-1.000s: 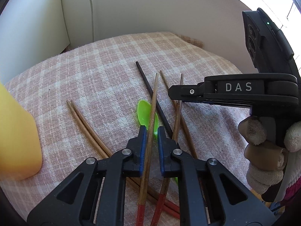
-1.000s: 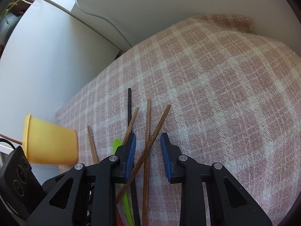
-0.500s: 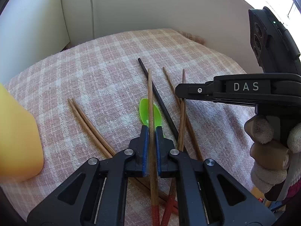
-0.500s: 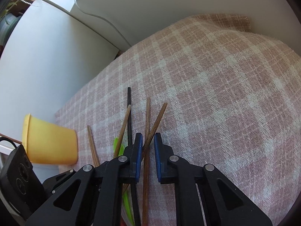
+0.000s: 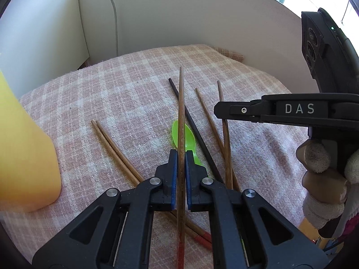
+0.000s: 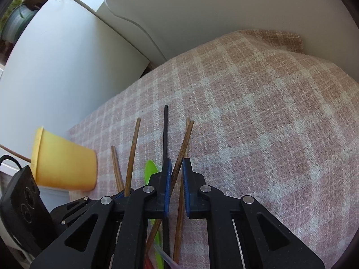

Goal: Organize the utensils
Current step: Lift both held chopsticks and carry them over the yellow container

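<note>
2 close wrist views angled down, sharing checked cloth [image 5: 125, 94]

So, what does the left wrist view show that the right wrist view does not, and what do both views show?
Only the left wrist view shows the red-tipped brown wooden chopstick clamped in the left gripper, and the person's gloved hand.

Only the right wrist view shows the right gripper shut on another brown wooden chopstick, and a potted plant.

Both show the yellow plastic cup, green plastic spoon, black chopstick and pink checked cloth.

Sunlit pink plaid cloth [image 6: 258, 112], white walls [image 5: 179, 11] w/ cord [image 5: 113, 11].
</note>
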Motion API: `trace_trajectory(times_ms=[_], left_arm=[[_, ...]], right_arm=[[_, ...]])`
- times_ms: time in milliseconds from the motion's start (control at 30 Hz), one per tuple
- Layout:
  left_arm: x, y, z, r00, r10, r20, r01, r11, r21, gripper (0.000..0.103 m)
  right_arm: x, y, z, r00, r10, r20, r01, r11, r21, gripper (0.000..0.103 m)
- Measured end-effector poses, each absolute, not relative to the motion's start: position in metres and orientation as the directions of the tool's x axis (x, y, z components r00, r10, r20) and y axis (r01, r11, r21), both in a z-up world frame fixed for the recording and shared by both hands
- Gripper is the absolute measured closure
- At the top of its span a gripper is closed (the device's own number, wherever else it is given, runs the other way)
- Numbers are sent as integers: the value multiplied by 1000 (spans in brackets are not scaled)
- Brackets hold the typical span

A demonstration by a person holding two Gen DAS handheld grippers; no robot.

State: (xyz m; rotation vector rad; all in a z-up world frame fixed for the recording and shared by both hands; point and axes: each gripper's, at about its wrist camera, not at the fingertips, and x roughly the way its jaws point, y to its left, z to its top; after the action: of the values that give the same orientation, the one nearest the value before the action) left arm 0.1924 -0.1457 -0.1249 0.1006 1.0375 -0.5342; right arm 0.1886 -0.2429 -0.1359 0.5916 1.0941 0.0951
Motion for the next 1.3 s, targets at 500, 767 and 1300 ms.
trace_trajectory(times_ms=[500,767,1300], left_arm=[[151,-114,-63,519,-424,-742,469,867,-167,99],[122,-86,-26,596,-448,-666,469,868,-164,99],[91,-19,42,750,-441,-493,401,896,-192,99]], right_arm=[[148,-210,-69,581,306,-754,39,915,401,98],[102,-190,-15,670,276,-689,-86,951,297,99],[71,-149,55,776,326,-540,-233,944,234,99]])
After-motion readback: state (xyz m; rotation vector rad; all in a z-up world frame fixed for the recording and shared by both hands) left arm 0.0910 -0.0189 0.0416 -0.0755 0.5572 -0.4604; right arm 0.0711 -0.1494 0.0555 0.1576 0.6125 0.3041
